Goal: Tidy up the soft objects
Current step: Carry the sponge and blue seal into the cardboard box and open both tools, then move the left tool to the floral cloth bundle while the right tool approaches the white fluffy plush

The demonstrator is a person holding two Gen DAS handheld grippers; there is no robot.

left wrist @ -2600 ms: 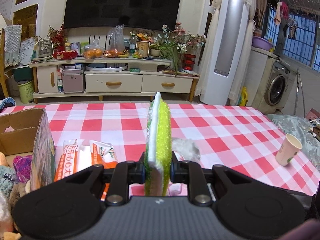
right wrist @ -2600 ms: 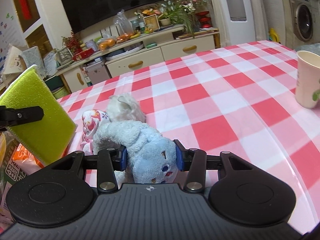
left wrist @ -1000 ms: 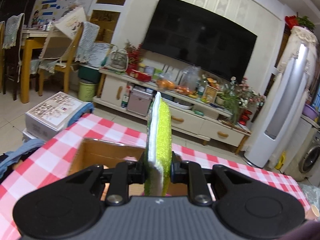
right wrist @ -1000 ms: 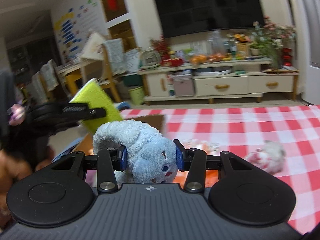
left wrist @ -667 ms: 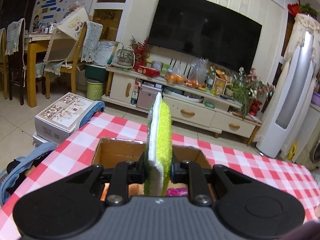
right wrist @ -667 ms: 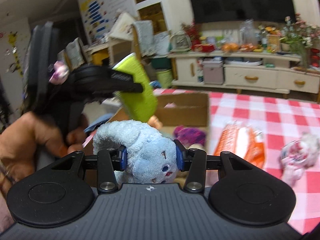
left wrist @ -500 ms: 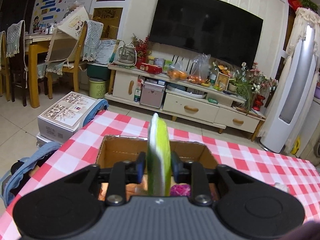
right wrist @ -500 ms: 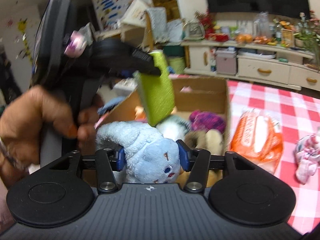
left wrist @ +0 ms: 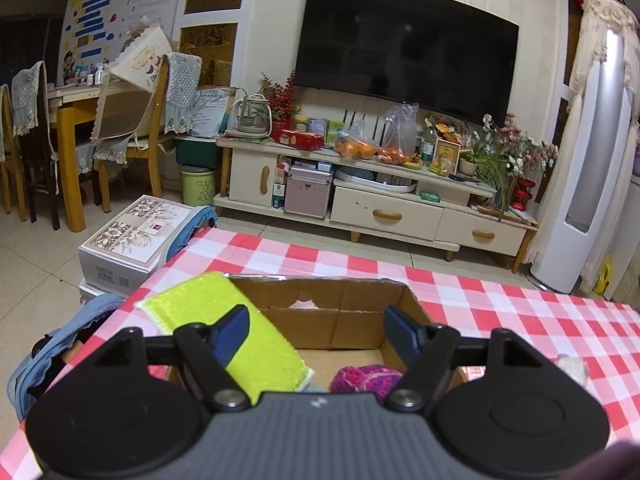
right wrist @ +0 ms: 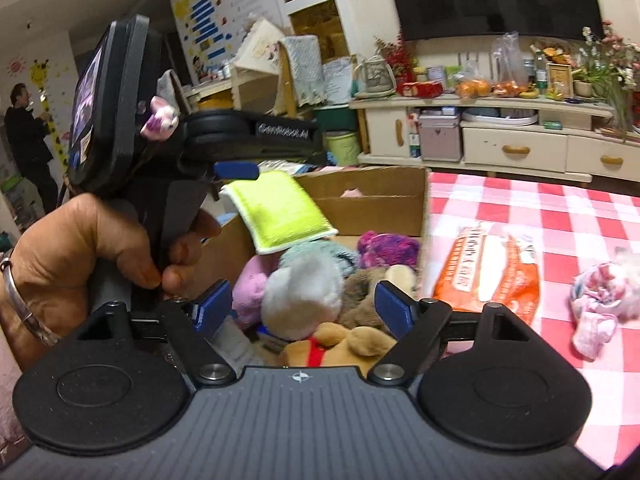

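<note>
Both claws, left (left wrist: 316, 330) and right (right wrist: 304, 304), are spreading over the box (right wrist: 368, 196); the sponge (right wrist: 280, 212) tips free at ten o'clock. Drop step; next, fetch the sock (right wrist: 596, 304) at three.

Checked table (left wrist: 500, 304): cardboard box (left wrist: 340, 312), orange packet (right wrist: 488, 268)
</note>
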